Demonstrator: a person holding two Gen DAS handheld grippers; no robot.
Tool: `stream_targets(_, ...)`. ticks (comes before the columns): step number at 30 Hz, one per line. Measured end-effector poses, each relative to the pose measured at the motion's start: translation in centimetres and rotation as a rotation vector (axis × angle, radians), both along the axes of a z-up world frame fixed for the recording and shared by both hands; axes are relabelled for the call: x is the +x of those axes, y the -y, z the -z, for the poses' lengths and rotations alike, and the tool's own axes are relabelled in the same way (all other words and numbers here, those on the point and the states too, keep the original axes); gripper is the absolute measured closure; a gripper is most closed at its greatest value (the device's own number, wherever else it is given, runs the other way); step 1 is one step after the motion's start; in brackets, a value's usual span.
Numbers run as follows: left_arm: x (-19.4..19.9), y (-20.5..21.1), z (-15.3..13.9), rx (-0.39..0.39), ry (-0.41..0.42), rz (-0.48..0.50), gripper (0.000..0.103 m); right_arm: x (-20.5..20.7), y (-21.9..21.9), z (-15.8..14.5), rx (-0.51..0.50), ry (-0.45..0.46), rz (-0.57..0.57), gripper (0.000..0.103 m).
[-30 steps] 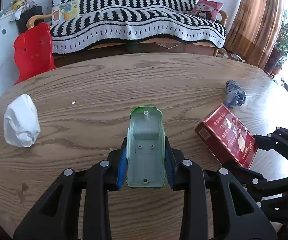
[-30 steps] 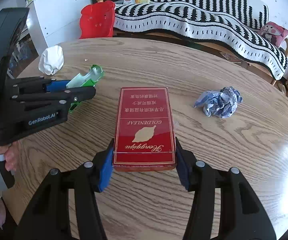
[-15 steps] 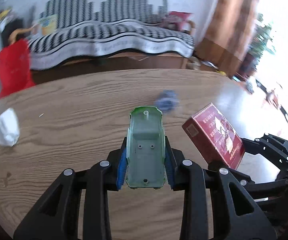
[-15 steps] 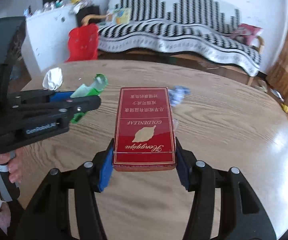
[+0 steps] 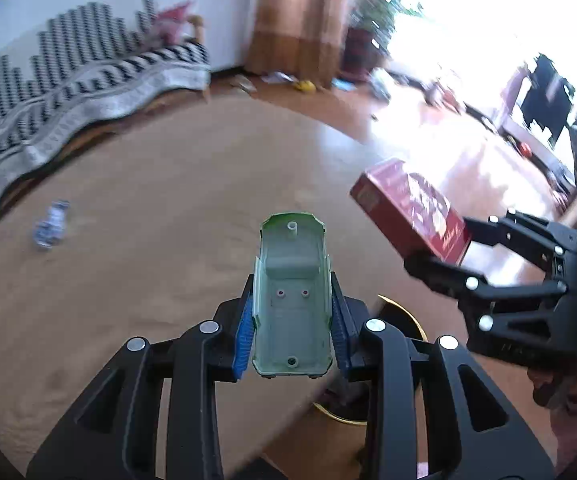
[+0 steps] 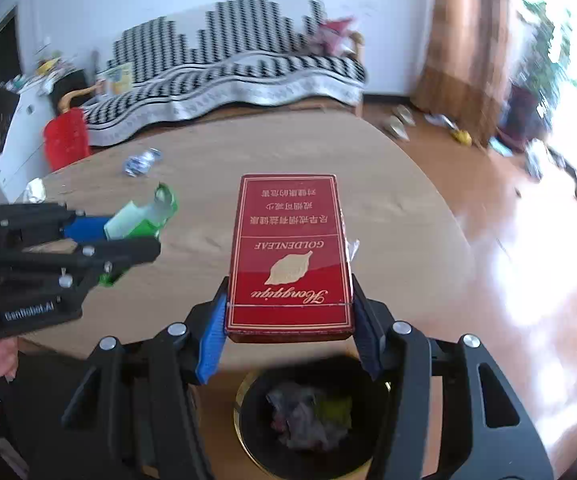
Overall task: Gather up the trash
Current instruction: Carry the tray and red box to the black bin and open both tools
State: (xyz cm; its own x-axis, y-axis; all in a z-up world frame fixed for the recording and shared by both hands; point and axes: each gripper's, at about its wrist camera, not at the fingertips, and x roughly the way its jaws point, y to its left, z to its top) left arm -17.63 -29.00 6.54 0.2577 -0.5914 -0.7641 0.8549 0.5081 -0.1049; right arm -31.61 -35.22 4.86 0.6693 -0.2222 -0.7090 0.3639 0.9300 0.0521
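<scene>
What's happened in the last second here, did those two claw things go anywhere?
Both swung right, off the table toward a black bin on the floor. The right gripper now holds the red box above the bin. The left gripper still clamps the green plastic shell. The blue crumpled wrapper stayed on the table.

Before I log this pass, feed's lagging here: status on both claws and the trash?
Left claw shut on green plastic shell. Right claw shut on red cigarette box, above trash bin. Crumpled wrapper on table.
</scene>
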Motion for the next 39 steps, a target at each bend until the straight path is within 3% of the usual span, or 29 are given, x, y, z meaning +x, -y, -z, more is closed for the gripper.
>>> stream_targets(7,-5.0,5.7,6.2,0.111,-0.130,0.114,0.071,-7.1,3.4,7.5,0.113,-0.121,0.079,0.049)
stream_targets(13,-6.9,8.1,11.7,0.201,-0.176,0.163,0.071,-9.0,3.5,14.9,0.232,-0.233,0.082,0.049)
stream_targets(18,-6.9,8.8,15.3,0.280,-0.215,0.190,0.071,-8.7,3.3,18.2,0.284,-0.284,0.077,0.049)
stream_targets(24,-6.6,9.1,16.0,0.295,-0.200,0.186,0.071,-8.6,3.6,20.0,0.319,-0.313,0.080,0.049)
stream_targets(39,-9.1,9.9,16.2,0.298,-0.181,0.200,0.071,-6.5,3.4,19.5,0.312,-0.321,0.074,0.049)
